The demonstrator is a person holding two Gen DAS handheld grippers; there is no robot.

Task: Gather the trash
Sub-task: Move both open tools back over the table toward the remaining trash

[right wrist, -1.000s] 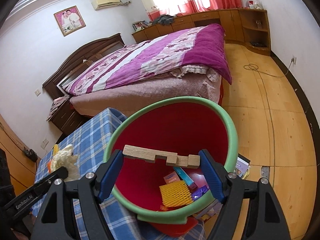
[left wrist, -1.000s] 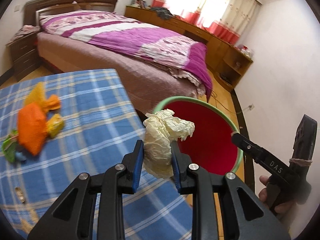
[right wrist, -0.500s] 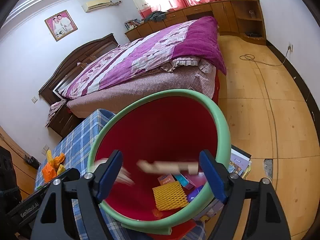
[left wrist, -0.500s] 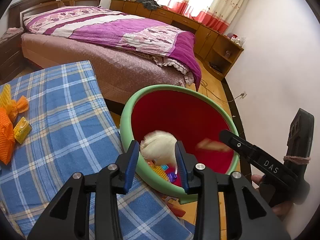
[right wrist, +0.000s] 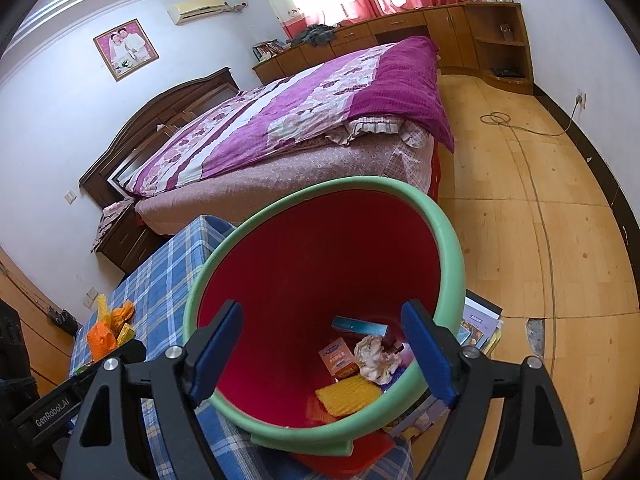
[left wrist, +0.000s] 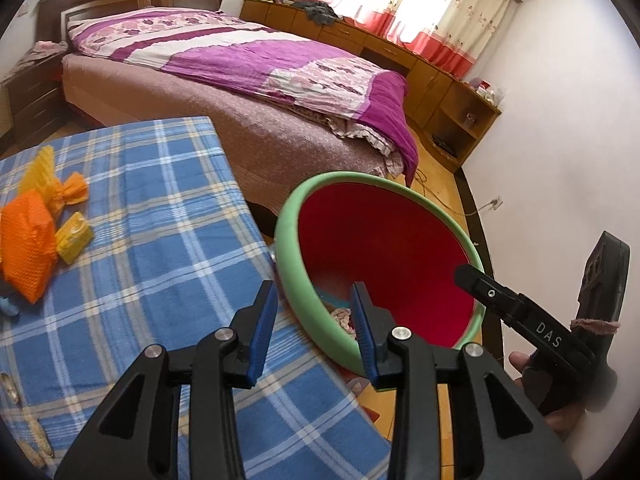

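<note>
The round red plastic bin with a pale green rim stands just off the edge of the table covered in blue plaid cloth. At the bin's bottom lie a crumpled cream-white paper wad, a small orange carton, a yellow ribbed foam pad and a long teal box.

The left gripper hangs over the bin's near rim, its blue-padded jaws parted with nothing between them; they have just been opening. The right gripper points into the bin's mouth, its jaws spread wide and empty.

Still on the cloth, well away from the bin towards the table's far side, sit an orange mesh foam sleeve, a twisted orange wrapper, a yellow ribbed foam strip and a small yellow packet, bunched together.

Beyond the bin stands one bed with a purple flowered quilt and dark wooden headboard; a low wooden cabinet run lines the curtained window wall. A few booklets lie on the pale wood floor right beside the bin.
</note>
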